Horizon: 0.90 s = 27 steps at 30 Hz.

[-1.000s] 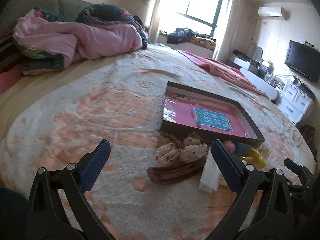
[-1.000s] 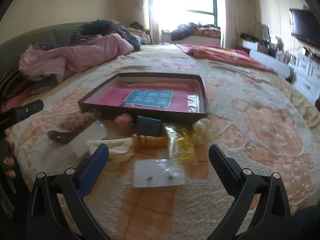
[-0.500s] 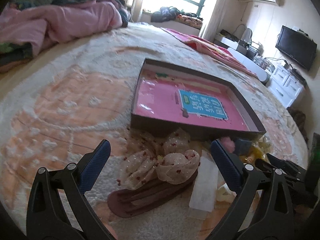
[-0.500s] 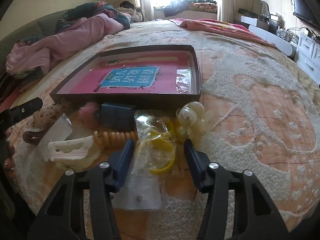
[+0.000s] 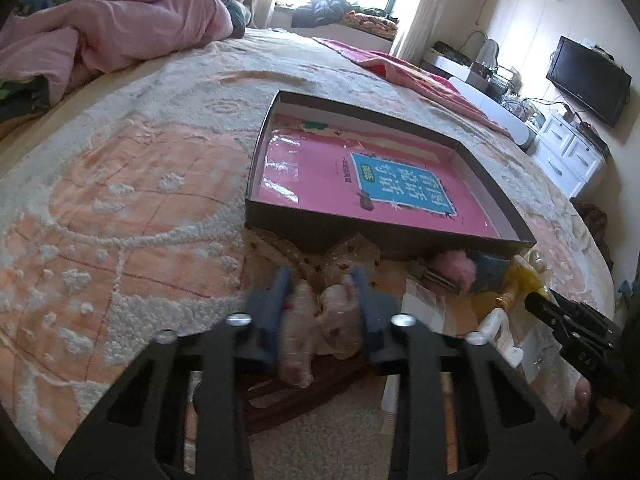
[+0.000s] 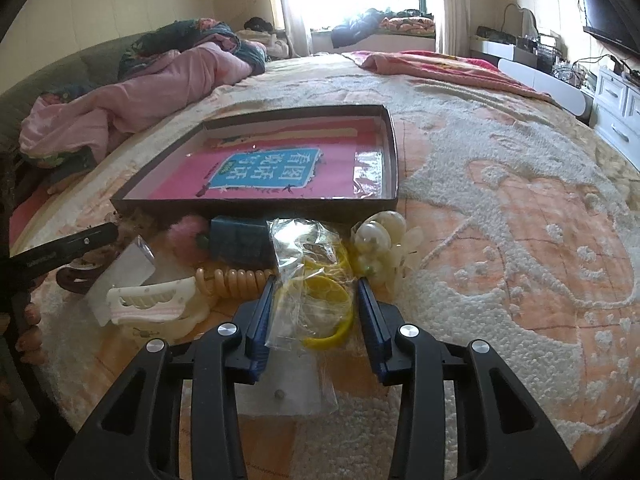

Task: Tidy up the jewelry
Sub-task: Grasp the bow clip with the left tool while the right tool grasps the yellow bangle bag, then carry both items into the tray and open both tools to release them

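Left gripper (image 5: 320, 292): blue fingers narrowed around the dotted fabric bow (image 5: 320, 320), one pad on each side of it. The view is motion-blurred, so I cannot tell whether the pads actually press the fabric. The bow lies on a dark brown hairband (image 5: 304, 396) on the bedspread (image 5: 120, 208), just in front of the tray's near wall.

Right gripper (image 6: 316, 304): fingers partly closed, flanking a clear plastic bag with a yellow bangle (image 6: 320, 292) inside. Narrow gaps show on both sides — not clamped.

Shallow dark tray (image 6: 394, 160) sits mid-bed, lined with a pink sheet bearing a blue label (image 6: 266, 168); no jewelry lies in it.

The remaining items are clustered along the tray's near wall:
- pink pompom (image 6: 186, 236)
- dark blue box (image 6: 240, 240)
- pearl-bead piece (image 6: 380, 240), right of the bag
- amber spiral hair tie (image 6: 236, 278)
- cream claw clip (image 6: 156, 304) — nearest the left edge
- flat clear packet with two studs (image 6: 284, 396), under the right gripper

Pink quilt (image 6: 140, 92) is heaped at the head of the bed.
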Tool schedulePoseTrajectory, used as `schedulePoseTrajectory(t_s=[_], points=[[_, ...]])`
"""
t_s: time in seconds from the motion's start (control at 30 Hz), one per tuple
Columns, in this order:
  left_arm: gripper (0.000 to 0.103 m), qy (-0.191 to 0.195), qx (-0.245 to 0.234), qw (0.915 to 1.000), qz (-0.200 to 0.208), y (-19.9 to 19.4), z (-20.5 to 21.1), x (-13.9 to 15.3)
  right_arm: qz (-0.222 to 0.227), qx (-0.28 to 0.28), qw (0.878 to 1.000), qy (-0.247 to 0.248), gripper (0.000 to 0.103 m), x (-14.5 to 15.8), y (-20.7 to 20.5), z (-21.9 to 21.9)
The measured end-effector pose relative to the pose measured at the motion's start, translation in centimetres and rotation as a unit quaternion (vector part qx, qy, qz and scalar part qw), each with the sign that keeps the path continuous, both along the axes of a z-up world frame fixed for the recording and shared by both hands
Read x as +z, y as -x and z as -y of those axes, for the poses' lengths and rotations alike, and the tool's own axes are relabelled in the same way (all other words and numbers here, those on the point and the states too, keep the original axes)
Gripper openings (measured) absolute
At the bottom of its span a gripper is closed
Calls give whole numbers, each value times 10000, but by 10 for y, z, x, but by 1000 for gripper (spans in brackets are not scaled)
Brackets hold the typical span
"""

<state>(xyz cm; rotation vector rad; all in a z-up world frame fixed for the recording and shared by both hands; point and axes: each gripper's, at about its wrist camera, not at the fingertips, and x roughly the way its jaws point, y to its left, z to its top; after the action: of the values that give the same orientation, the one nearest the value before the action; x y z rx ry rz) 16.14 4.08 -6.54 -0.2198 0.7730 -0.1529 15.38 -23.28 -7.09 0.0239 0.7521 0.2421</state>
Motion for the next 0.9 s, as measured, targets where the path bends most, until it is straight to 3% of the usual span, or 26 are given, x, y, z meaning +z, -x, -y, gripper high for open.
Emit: schedulePoseTrajectory(t_s=[0.03, 0.17, 0.53, 0.9], points=[[10, 49, -1, 10000, 51, 1, -2, 2, 31, 25, 10000, -22, 37, 2, 2, 0], [6, 107, -49, 9998, 186, 6, -3, 10, 113, 31, 9999, -116, 37, 8, 6, 3], [5, 169, -230, 9968, 742, 13, 11, 55, 354, -14, 9990, -264, 37, 30, 16, 17], [5, 126, -163, 9959, 875, -29, 24, 62, 581, -71, 9982, -145, 37, 51, -11, 24]])
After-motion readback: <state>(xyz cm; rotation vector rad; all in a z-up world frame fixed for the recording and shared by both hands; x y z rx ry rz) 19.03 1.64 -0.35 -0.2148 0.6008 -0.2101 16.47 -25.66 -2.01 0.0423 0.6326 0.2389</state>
